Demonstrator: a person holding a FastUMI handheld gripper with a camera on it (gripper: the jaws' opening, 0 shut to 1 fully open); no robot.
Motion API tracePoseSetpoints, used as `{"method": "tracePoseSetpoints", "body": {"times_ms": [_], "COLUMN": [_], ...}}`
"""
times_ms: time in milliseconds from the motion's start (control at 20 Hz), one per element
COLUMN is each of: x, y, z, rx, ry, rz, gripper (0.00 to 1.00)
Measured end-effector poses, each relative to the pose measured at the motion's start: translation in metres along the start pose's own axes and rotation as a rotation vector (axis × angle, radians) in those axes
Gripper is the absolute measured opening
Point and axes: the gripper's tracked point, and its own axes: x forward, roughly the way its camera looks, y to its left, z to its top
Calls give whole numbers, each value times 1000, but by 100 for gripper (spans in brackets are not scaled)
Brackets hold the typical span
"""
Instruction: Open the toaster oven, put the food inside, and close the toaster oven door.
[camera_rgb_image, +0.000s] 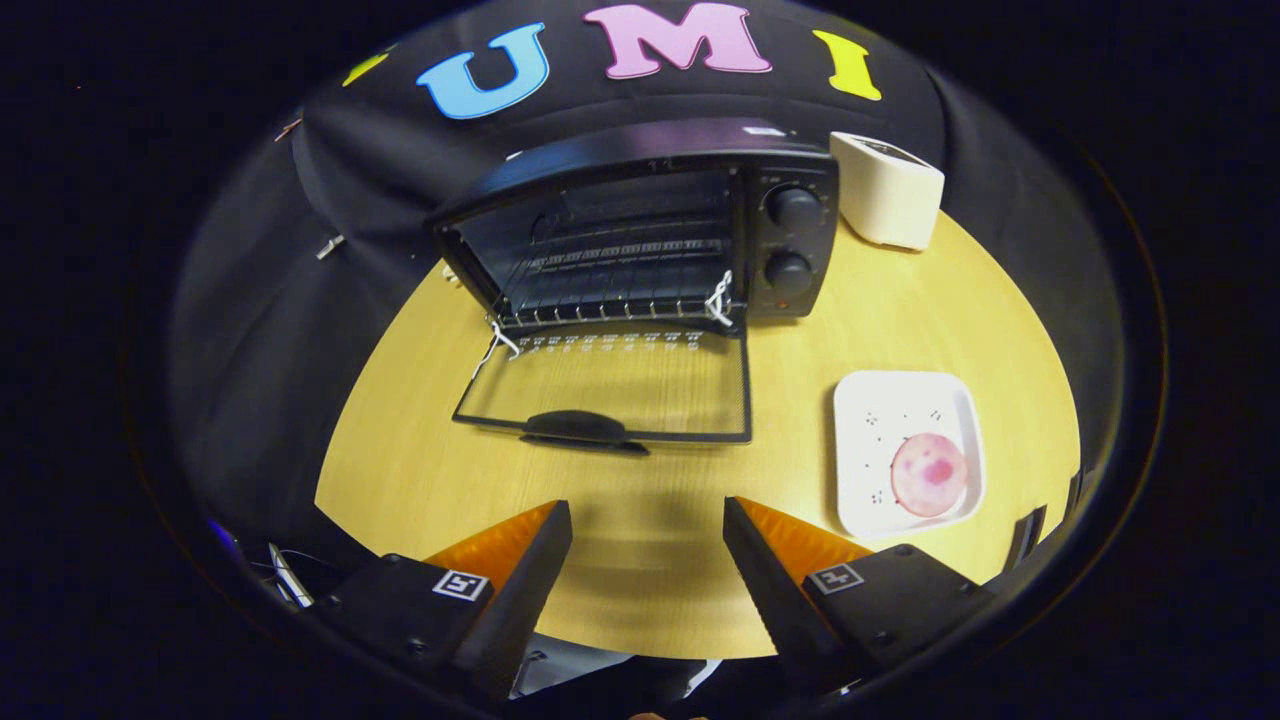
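Note:
A black toaster oven (650, 215) stands at the back of the round wooden table (420, 470). Its glass door (610, 385) lies folded down flat toward me, handle (575, 425) nearest. The wire rack (610, 285) inside is bare. A round pink slice of food (929, 474) rests on a white square plate (880, 420), to the right of the door and ahead of my right finger. My gripper (648, 512) hovers over the table's near edge, well short of the door. It is open, with nothing between the fingers.
A cream-coloured appliance (888, 190) stands right of the oven at the back. Two round knobs (790, 240) sit on the oven's right panel. Black cloth surrounds the table. Bare wood lies between the fingers and the door.

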Motion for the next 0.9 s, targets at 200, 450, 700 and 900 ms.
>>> {"method": "tracePoseSetpoints", "body": {"times_ms": [200, 450, 700, 900], "x": [-25, -38, -42, -41], "y": [-33, -75, -122, -172], "z": [20, 24, 31, 24], "rx": [26, -12, 53, 64], "ry": [-32, 12, 43, 64], "rz": [9, 41, 48, 19], "gripper": [99, 99, 100, 99]}}
